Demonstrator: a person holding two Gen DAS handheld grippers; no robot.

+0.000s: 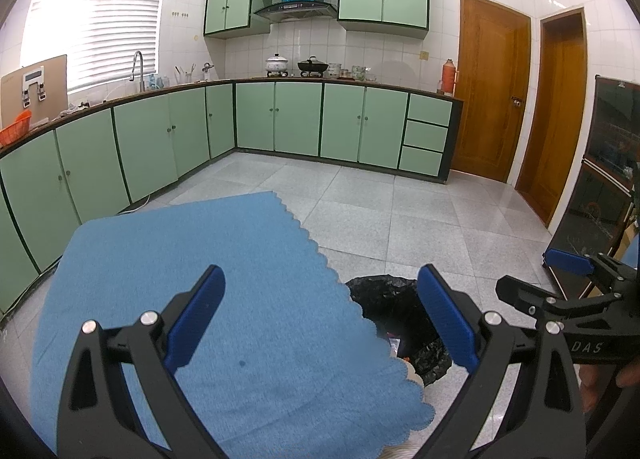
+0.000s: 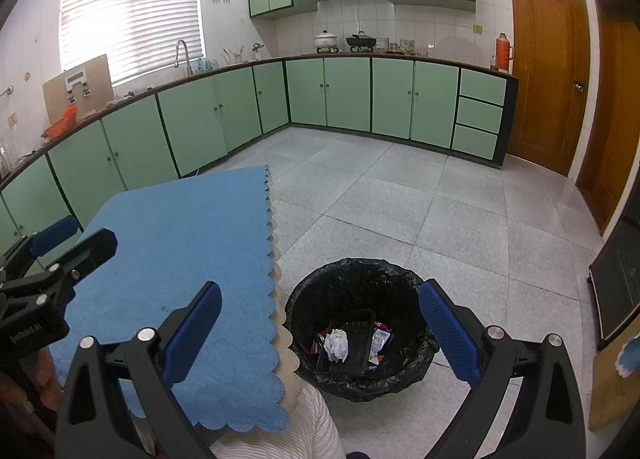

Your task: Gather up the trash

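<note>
Right wrist view looks down past the right gripper [image 2: 320,327], whose fingers are spread wide with nothing between them, into a black-lined trash bin [image 2: 360,383] on the floor just ahead and below. Inside lie a crumpled white paper [image 2: 336,345], a dark flat tray [image 2: 354,339] and some wrappers [image 2: 380,339]. To this gripper's left the desk, under a blue cloth [image 2: 180,259], looks bare of litter, so the collecting appears done or nearly so; the next move calls for a scan for any leftover scrap before closing on anything. The left gripper [image 1: 320,323] is likewise wide apart and empty, held over the cloth's edge with the bin to its right. From the left wrist view, only the bin's liner rim and a sliver of its contents show, while the right wrist view reveals the full load.
</note>
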